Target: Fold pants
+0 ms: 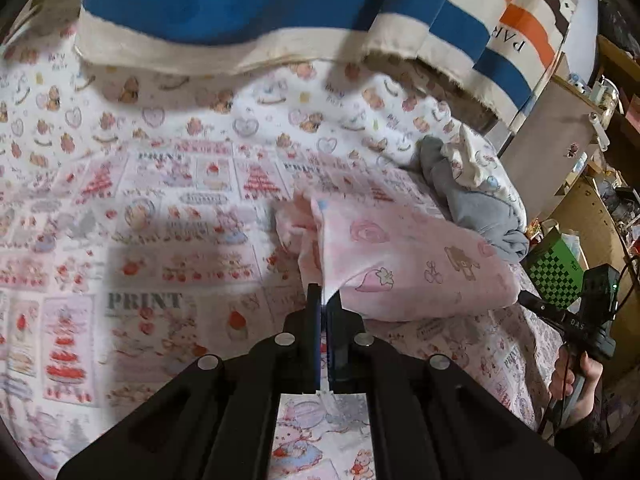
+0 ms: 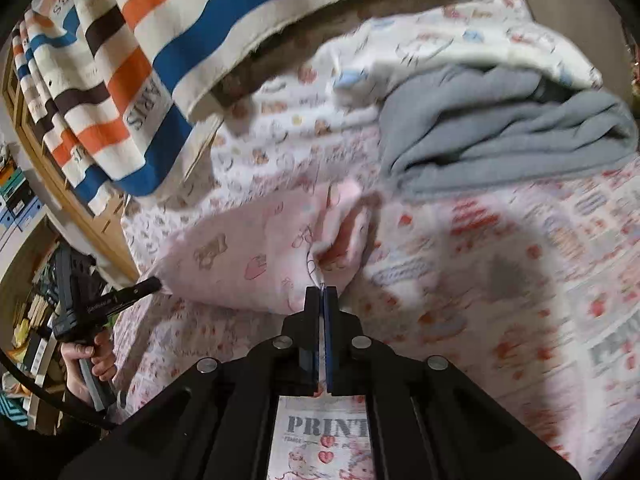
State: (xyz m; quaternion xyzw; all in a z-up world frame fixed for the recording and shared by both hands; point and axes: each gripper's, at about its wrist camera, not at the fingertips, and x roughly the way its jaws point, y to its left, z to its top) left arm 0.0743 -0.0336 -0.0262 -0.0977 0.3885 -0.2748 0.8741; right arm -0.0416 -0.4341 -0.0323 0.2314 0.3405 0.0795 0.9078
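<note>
The pants [image 1: 400, 264] are pale pink with bear, strawberry and cherry prints, lifted above a printed bedsheet [image 1: 140, 240]. My left gripper [image 1: 323, 294] is shut on one edge of the pants. My right gripper [image 2: 321, 292] is shut on the opposite edge of the pants [image 2: 248, 256]. The cloth hangs stretched between the two. Each gripper shows in the other's view: the right one at the far right [image 1: 528, 298], the left one at the far left [image 2: 154, 283].
A grey folded garment [image 2: 500, 140] and a white printed one [image 2: 440, 48] lie on the bed beyond the pants. A striped blue, orange and brown towel [image 1: 240, 16] hangs at the back. Wooden shelves [image 1: 592, 216] stand beside the bed.
</note>
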